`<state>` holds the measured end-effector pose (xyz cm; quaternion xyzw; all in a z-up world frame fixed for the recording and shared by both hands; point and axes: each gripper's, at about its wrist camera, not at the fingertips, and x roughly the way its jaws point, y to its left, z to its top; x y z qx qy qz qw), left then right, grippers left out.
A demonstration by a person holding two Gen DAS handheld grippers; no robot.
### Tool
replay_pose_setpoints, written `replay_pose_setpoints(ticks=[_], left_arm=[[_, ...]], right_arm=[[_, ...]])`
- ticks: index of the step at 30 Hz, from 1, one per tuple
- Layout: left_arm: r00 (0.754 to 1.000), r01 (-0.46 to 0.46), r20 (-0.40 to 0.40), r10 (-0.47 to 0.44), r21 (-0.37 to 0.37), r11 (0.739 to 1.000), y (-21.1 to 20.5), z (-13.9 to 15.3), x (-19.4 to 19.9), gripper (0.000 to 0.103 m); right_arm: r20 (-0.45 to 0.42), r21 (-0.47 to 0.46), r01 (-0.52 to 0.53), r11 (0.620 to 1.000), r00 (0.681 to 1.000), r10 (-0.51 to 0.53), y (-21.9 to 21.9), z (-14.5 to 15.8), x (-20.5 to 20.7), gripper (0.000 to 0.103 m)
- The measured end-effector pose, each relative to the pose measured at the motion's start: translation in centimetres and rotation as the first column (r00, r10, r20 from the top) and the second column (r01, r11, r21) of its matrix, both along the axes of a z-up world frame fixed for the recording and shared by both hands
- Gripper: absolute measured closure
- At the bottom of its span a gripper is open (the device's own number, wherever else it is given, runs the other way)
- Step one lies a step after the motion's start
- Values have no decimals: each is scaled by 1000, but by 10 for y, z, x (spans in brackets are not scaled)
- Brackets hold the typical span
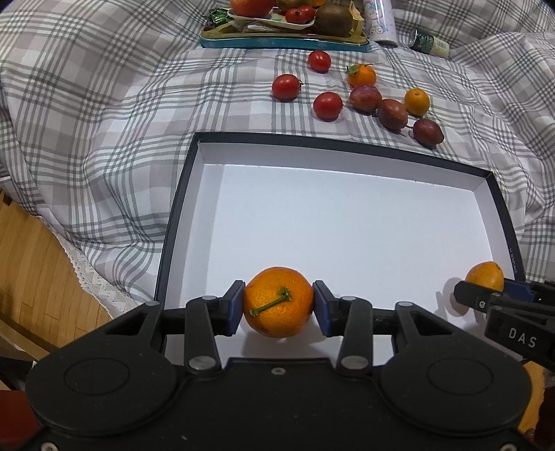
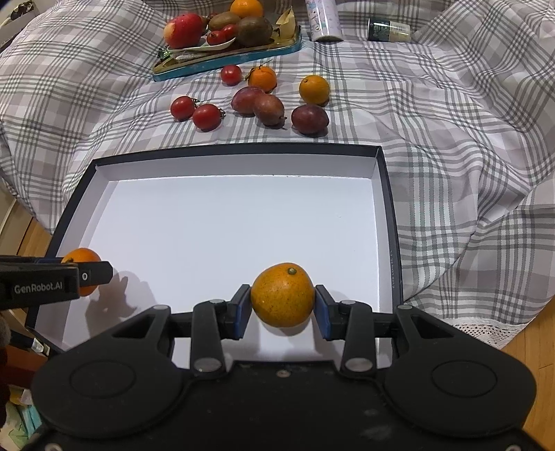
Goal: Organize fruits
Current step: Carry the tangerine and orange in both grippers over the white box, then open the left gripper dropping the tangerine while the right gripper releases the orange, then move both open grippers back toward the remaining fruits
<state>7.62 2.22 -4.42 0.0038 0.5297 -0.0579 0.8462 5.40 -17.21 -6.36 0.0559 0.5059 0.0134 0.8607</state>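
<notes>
My left gripper [image 1: 278, 308] is shut on a stemmed mandarin [image 1: 278, 301], held low over the near left part of the white-lined dark box [image 1: 180, 215]. My right gripper [image 2: 282, 307] is shut on a smooth orange [image 2: 282, 300] over the box's near right part [image 2: 385, 215]. Each gripper shows in the other view, the right one [image 1: 485, 295] and the left one [image 2: 83, 274]. Beyond the box on the checked cloth lie loose tomatoes [image 2: 206, 117], purple fruits [image 2: 309, 119] and two oranges [image 2: 314, 90].
A teal tray [image 2: 222, 62] with an apple, kiwis, tomatoes and an orange stands at the back. A white canister [image 2: 324, 19] and a dark bottle [image 2: 388, 30] lie to its right. The cloth drops off to wooden floor [image 1: 34, 270] at the near edges.
</notes>
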Motion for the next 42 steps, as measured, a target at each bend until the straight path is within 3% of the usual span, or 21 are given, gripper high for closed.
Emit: replay_pose_setpoints(ticks=[26, 42], left_arm=[[998, -43, 47, 44, -20, 999, 10, 14, 8, 54], [994, 14, 106, -13, -9, 1000, -5, 28, 29, 54]], right_arm=[[62, 16, 95, 995, 993, -96, -17, 14, 9, 63], [99, 23, 122, 992, 987, -124, -22, 21, 33, 63]])
